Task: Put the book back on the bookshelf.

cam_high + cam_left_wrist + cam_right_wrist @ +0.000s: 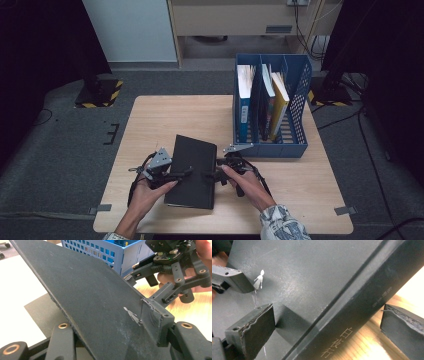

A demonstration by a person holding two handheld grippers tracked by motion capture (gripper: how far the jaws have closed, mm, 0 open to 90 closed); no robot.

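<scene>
Two grippers hold one thick black book: left gripper clamps its cover, right gripper straddles its spine.

The book lies on the counter, toward its near edge. The left claw is at its left side, the right claw at its right. Behind and to the right stands the file rack, with books upright in it.

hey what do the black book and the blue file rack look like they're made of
Black book: seemingly a cloth or textured-paper cover, matte black; it looks grainy and scuffed, with a frayed edge and silvery printed lettering on the spine. Blue file rack: probably moulded plastic, smooth and uniformly coloured, with a regular grid of holes in its walls.
</scene>
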